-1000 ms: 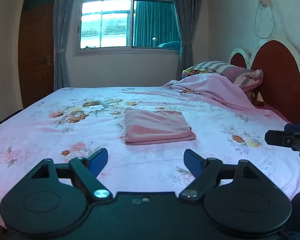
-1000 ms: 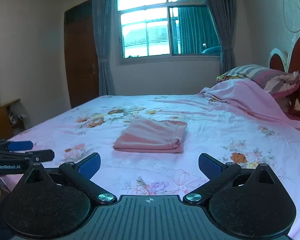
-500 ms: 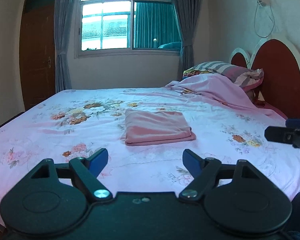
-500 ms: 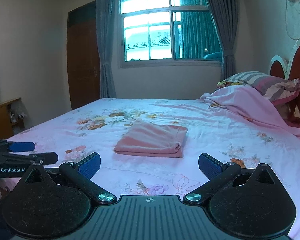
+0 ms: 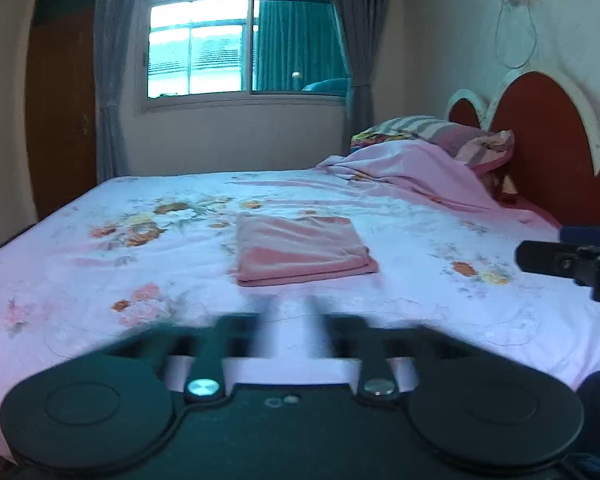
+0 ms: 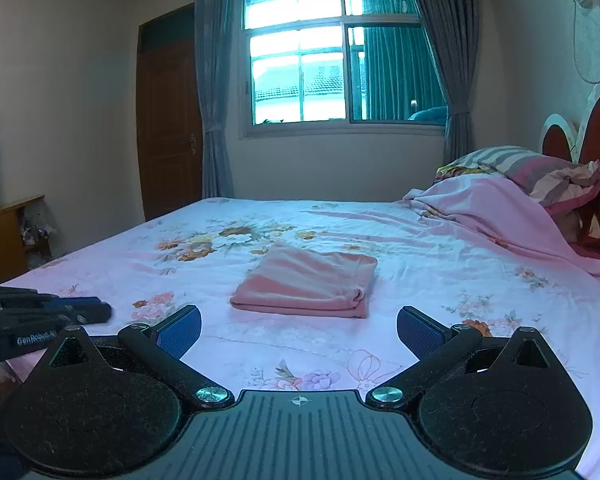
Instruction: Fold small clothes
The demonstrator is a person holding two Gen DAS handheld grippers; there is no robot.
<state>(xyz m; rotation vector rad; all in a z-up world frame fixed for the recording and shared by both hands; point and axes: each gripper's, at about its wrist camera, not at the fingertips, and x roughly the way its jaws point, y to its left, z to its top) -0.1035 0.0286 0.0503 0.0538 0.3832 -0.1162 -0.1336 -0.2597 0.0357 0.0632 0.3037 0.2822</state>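
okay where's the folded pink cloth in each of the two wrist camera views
Left wrist: folded pink cloth at centre, on the floral bedsheet.
Right wrist: folded pink cloth at centre, slightly below the middle.
Shared landmark: the window behind the bed.

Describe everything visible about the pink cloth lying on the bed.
The pink cloth is a soft, plain salmon-pink fabric folded into a flat, roughly rectangular stack of several layers, with rounded folded edges at its near side. It lies flat near the middle of the floral bedsheet, which is the only thing that touches it. Neither set of tongs reaches it, and it sits apart from the rumpled pink blanket.
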